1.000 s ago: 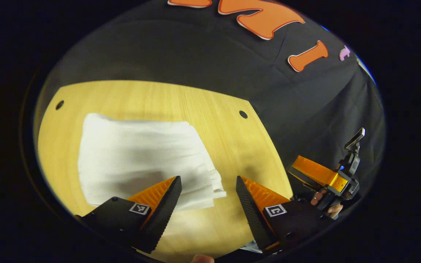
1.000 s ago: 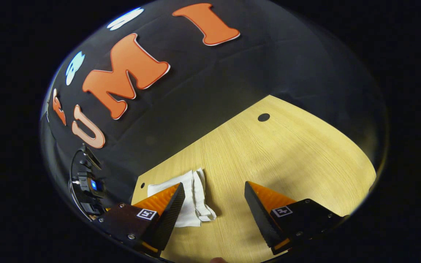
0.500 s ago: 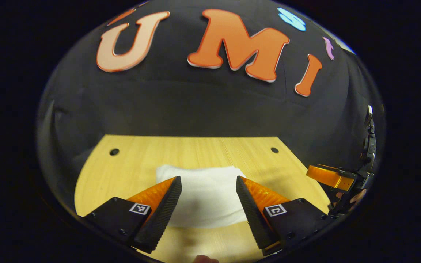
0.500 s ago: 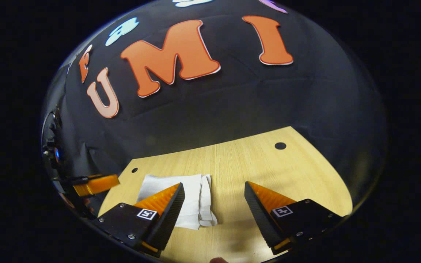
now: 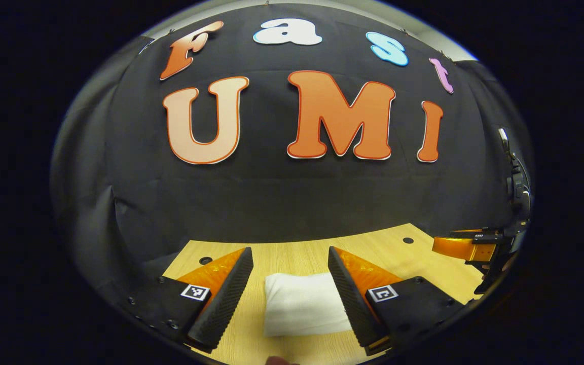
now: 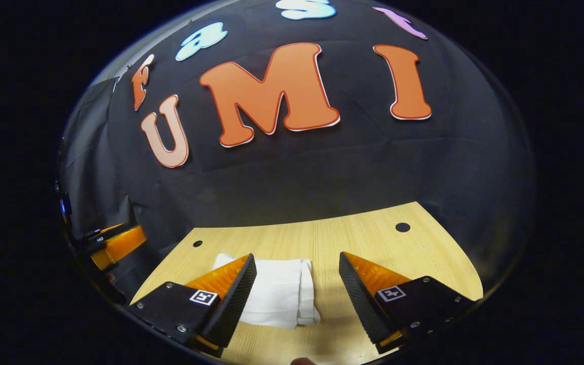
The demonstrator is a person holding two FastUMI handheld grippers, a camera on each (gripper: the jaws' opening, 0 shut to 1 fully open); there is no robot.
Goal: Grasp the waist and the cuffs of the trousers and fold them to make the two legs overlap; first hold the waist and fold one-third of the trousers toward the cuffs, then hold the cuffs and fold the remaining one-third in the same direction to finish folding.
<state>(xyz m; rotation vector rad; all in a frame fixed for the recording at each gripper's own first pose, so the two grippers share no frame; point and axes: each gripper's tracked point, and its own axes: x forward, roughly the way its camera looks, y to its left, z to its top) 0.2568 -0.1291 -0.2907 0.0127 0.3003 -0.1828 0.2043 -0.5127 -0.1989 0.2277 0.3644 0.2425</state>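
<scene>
On table [image 6: 424, 253], folded trousers [image 5: 302, 304] partly hidden behind left gripper [image 5: 290, 294]; both grippers agape, right gripper [image 6: 297, 299] empty.

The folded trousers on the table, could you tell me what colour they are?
Plain white trousers, clearest in the left gripper view.

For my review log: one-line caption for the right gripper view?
Open right gripper above the wooden table, white folded trousers lying flat between its jaws.
</scene>
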